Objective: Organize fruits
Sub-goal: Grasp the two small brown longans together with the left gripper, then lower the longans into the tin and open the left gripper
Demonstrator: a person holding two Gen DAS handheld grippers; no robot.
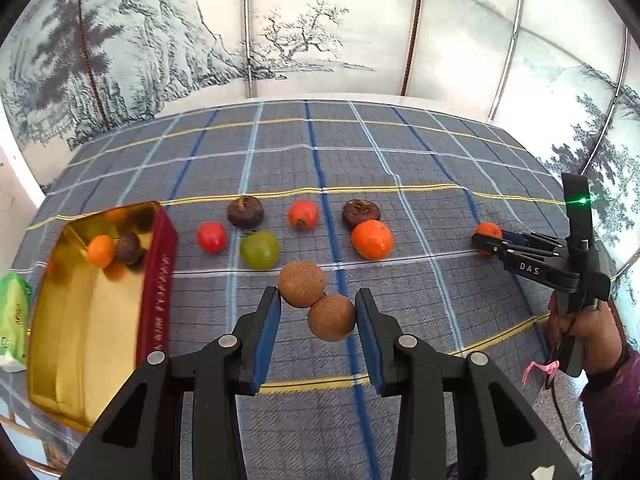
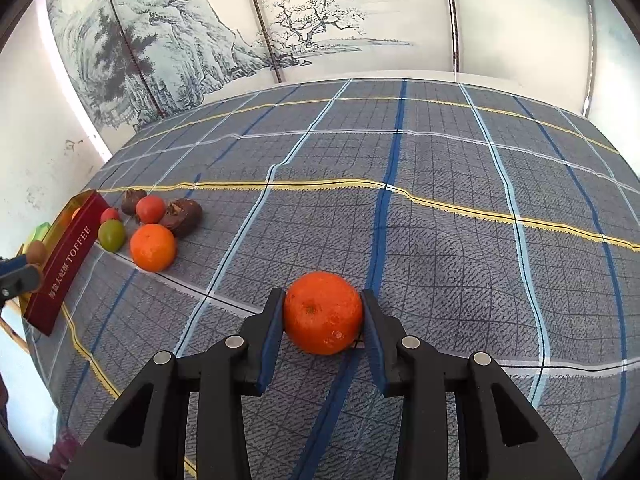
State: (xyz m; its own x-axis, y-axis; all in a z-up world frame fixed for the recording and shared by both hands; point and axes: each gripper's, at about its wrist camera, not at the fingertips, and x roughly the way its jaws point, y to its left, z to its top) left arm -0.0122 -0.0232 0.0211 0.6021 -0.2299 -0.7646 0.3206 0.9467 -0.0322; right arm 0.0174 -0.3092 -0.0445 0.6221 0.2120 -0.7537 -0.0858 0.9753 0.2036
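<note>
— What does the left tool (image 1: 318, 312) grip?
— Two brown fruits (image 1: 316, 304), pinched together above the checked cloth (image 1: 400, 152), right of the gold tin (image 1: 80, 340).
— The right tool (image 2: 323, 312)?
— Pinching an orange (image 2: 323, 313) resting on the cloth, well apart from the other fruits (image 2: 153, 247) beside the tin.
</note>
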